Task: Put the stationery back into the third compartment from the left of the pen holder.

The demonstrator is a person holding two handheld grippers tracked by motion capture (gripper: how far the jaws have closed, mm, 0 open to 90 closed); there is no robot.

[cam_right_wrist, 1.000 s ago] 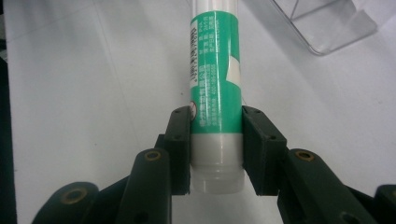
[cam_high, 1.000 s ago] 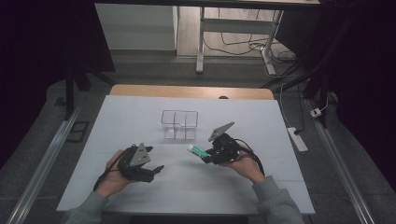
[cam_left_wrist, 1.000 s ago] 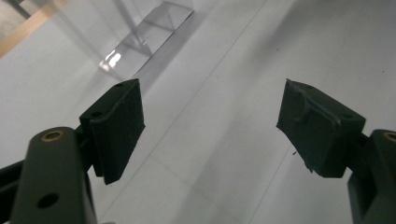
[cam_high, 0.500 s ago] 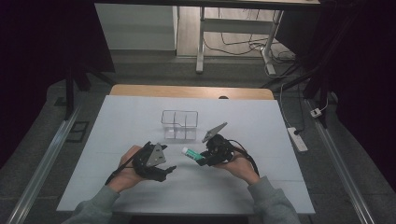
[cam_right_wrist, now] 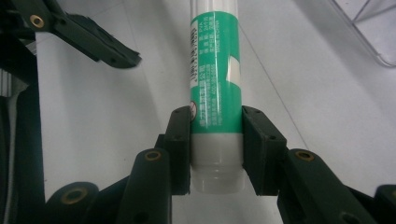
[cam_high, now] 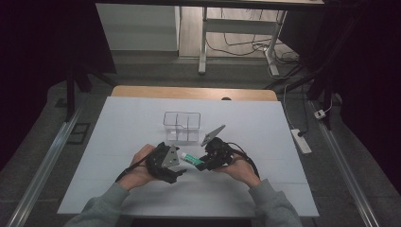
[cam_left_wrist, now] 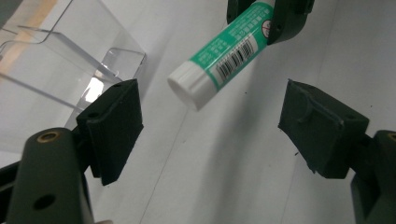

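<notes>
The glue stick (cam_right_wrist: 215, 79) is a green-labelled tube with white ends, clamped near its base between the jaws of the right gripper (cam_right_wrist: 215, 140), which pinch it from both sides. In the right gripper view it runs straight up the middle of the frame. Its label carries columns of small white print and a round red-ringed symbol by the left jaw; the only words that can just be made out read "MADE IN CHINA", the rest being too fine to read.

In the left gripper view the glue stick (cam_left_wrist: 224, 53) slants down from the upper right, white cap lowest, showing a black barcode on a white patch. The left gripper (cam_left_wrist: 210, 126) stands with its jaws wide apart, the cap hanging above the gap between them without touching either.

In the high view the stick (cam_high: 191, 159) sits just below centre, held above the surface (cam_high: 283, 142) between the left gripper (cam_high: 176, 166) and right gripper (cam_high: 204, 164), each in a hand with a grey sleeve coming in from the bottom edge.

Just above them stands a clear box (cam_high: 182, 126) with dividers — seen also in the upper left of the left gripper view (cam_left_wrist: 56, 60). The surface is white with a wooden strip along its far edge. Beyond, the room is dark — table legs, loose cables and a power strip (cam_high: 301, 140) on the floor at right.
</notes>
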